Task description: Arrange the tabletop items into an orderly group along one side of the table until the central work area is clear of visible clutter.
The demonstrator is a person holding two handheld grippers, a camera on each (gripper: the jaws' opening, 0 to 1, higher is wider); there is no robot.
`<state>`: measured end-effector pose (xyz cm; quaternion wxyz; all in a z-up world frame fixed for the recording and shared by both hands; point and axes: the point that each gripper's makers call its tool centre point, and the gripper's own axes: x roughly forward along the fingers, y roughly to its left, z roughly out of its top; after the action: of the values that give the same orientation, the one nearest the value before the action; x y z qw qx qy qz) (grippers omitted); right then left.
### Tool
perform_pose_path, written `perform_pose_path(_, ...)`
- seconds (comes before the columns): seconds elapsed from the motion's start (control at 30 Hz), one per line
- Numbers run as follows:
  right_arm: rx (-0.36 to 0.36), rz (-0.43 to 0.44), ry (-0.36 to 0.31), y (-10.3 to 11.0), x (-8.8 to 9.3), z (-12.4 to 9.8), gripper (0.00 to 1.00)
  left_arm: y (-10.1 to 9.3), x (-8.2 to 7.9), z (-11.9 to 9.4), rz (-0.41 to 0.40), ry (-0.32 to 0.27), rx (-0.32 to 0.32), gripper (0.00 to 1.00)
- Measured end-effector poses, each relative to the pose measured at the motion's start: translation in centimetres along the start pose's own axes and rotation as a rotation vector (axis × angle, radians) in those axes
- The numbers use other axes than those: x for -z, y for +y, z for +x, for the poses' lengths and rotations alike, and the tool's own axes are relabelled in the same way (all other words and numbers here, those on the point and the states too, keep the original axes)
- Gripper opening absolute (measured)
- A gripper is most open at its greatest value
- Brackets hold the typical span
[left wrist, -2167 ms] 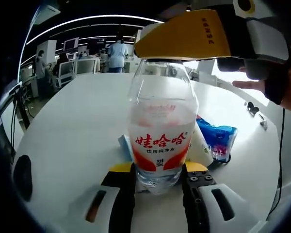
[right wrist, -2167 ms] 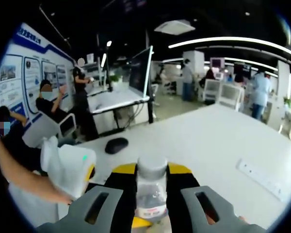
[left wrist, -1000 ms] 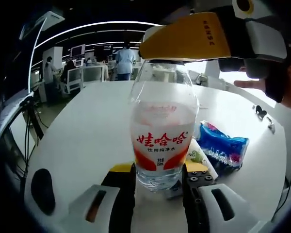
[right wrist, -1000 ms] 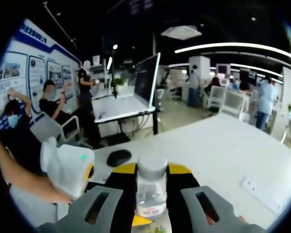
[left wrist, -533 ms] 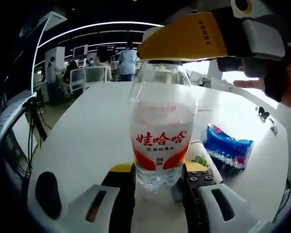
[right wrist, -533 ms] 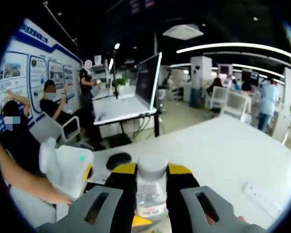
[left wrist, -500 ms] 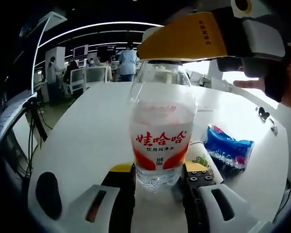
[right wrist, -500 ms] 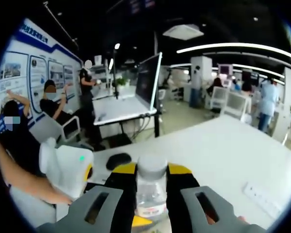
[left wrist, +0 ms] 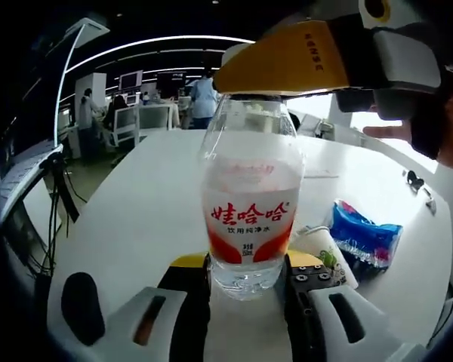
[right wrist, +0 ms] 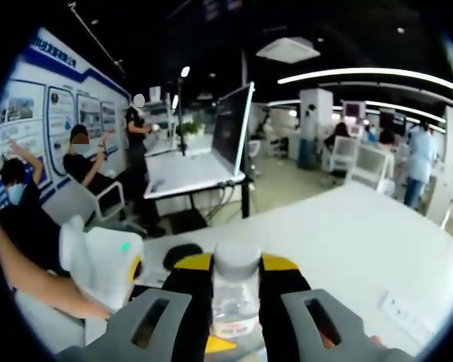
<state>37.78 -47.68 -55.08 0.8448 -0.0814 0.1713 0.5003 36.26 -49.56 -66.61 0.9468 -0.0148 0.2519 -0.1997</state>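
A clear water bottle (left wrist: pixel 249 211) with a red and white label stands upright over the white table (left wrist: pixel 136 204). My left gripper (left wrist: pixel 249 275) is shut on its base, a yellow-tipped jaw on each side. My right gripper (left wrist: pixel 287 64) comes in from the top right, and its yellow jaw covers the bottle's top. In the right gripper view the bottle's white cap (right wrist: pixel 236 260) sits squeezed between the jaws of my right gripper (right wrist: pixel 236 273). The white body of my left gripper (right wrist: pixel 102 260) shows at the lower left, with a person's arm beside it.
A blue packet (left wrist: pixel 366 237) and a white cup with green print (left wrist: pixel 321 253) lie right of the bottle. A black mouse (left wrist: pixel 81 305) rests near the table's left edge. A white power strip (right wrist: pixel 408 313) lies on the table. People and desks stand beyond the table.
Both cameras have swung a little, so the packet and mouse sit differently in the views. Both grips on the bottle are unchanged.
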Motion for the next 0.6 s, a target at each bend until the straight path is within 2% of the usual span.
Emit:
perform_pose_path(0.23, 0.009, -0.003, -0.005, -0.8, -0.5, 0.5, 0.18, 1.0, -0.7, 0.9, 0.031, 0.004, 0.004, 0.36)
perform_pose_path(0.6, 0.004, -0.017, -0.002, -1.2, -1.1, 1.8, 0.18, 1.9, -1.4, 1.3, 0.018, -0.014, -0.012, 0.36)
